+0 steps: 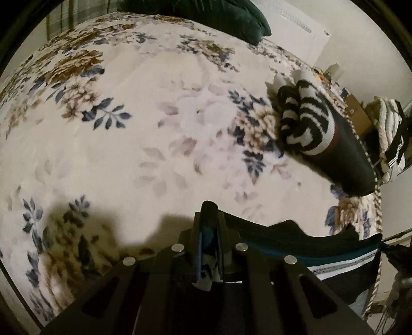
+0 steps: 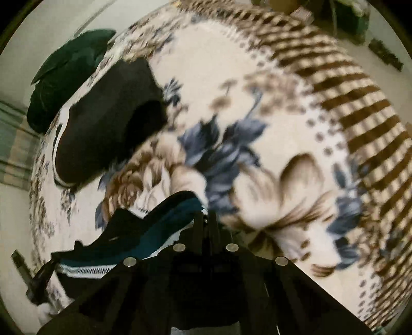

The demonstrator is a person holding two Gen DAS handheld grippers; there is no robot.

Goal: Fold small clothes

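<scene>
Both views dim, warm indoor light. Left wrist view: a hard dark shadow (image 1: pixel 85 232) lies on the floral blanket (image 1: pixel 123 144) at lower left, so the light comes from behind and to the right. Moderate softness there; right wrist view heavily motion-blurred, the blanket's striped border (image 2: pixel 360 121) smeared. Strong fisheye bending and black vignette at all edges. No glare.

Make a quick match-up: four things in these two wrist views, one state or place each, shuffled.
Things:
1. teal-banded garment
2. zebra-striped sock
3. dark green pillow
4. left claw

States:
A. lying on the floral blanket, ungripped
B. at the far end of the bed
C. stretched between both claws
D. shut on cloth

Pairs: 1-C, 2-A, 3-B, 4-D
</scene>
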